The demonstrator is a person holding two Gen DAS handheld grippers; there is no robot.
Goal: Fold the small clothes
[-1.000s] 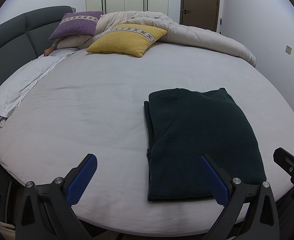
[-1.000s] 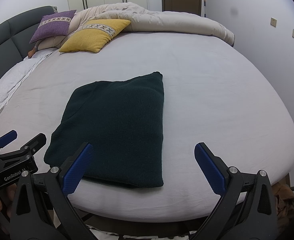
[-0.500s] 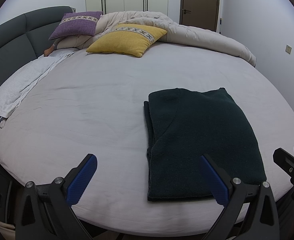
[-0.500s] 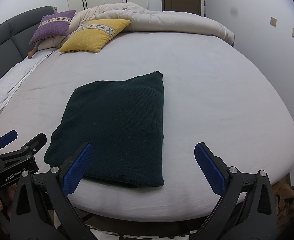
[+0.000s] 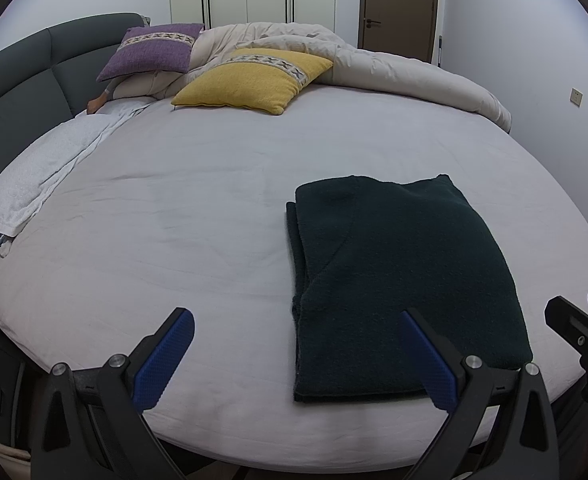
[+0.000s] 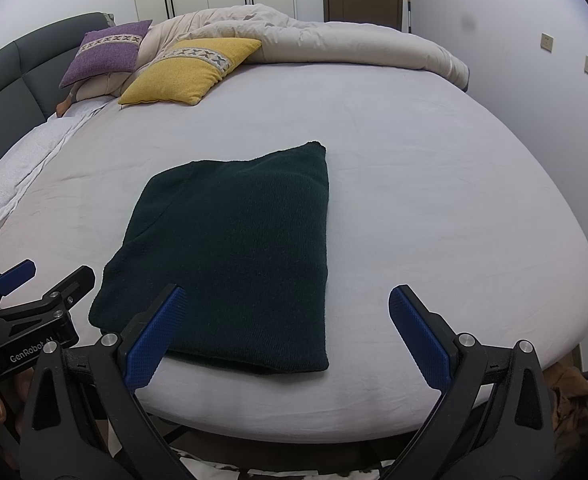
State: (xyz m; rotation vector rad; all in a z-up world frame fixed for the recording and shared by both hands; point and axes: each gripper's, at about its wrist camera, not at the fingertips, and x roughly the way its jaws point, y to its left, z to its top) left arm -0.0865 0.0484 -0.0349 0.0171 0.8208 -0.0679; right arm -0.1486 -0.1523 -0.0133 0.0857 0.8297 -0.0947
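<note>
A dark green knit garment (image 5: 402, 280) lies folded into a flat rectangle on the white bed sheet (image 5: 198, 216), near the bed's front edge. It also shows in the right wrist view (image 6: 234, 264). My left gripper (image 5: 294, 356) is open and empty, held back from the bed's edge, with its right finger over the garment's near edge. My right gripper (image 6: 286, 336) is open and empty, also held back at the bed's edge, its left finger over the garment's near corner. Each gripper shows at the edge of the other's view.
A yellow pillow (image 5: 254, 80) and a purple pillow (image 5: 154, 52) lie at the back of the bed against a beige duvet (image 5: 394, 68). A white towel (image 5: 42, 176) lies along the left edge by the grey headboard (image 5: 14, 80).
</note>
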